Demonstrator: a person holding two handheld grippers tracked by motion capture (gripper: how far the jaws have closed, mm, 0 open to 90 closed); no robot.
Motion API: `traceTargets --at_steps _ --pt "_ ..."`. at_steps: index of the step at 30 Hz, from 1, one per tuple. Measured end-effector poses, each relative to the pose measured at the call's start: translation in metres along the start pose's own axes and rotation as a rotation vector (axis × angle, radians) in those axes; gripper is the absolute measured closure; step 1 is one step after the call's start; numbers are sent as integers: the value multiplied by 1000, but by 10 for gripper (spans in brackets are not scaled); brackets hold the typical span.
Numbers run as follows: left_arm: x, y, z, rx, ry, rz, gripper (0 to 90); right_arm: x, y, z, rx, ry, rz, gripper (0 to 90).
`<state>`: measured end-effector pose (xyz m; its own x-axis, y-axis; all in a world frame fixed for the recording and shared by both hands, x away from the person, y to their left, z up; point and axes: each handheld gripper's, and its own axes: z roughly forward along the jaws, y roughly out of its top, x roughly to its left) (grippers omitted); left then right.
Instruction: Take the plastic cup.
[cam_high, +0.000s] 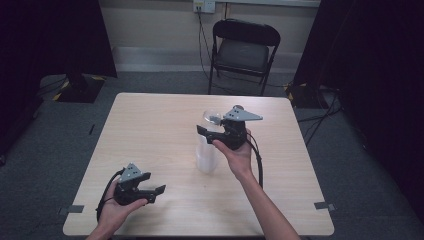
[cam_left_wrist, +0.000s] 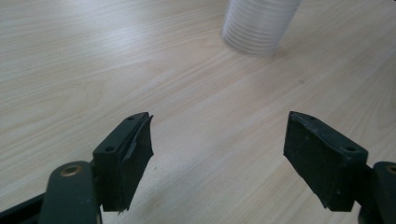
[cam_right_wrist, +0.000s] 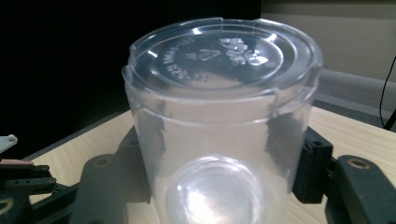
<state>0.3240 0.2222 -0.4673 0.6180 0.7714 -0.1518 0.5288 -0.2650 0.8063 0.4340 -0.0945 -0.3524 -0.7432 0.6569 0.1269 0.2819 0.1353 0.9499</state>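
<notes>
My right gripper (cam_high: 210, 131) fingers clamp the top cup (cam_right_wrist: 219, 116) of the upright stack (cam_high: 206, 157) mid-frame — left gripper (cam_high: 159, 190) fingers apart, lower left, farther off.

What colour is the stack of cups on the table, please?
The stack of cups is clear, colourless plastic, best seen in the right gripper view.

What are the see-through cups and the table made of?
The cups look like thin clear plastic: glossy, see-through, with moulded lettering and a recycling mark on the upturned base. The table looks like pale wood or a wood-look laminate, smooth with printed-looking grain; which one is hard to tell.
</notes>
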Motion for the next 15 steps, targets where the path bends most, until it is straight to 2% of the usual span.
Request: traceTargets --at_steps 5,11,15 --pt "-1 0 0 0 -6 7 236 0 5 -4 -32 2 14 388" --pt "-1 0 0 0 -5 4 235 0 9 -7 -38 -2 8 385" --pt "-1 1 -1 2 -5 7 236 -2 11 -11 -53 14 34 385"
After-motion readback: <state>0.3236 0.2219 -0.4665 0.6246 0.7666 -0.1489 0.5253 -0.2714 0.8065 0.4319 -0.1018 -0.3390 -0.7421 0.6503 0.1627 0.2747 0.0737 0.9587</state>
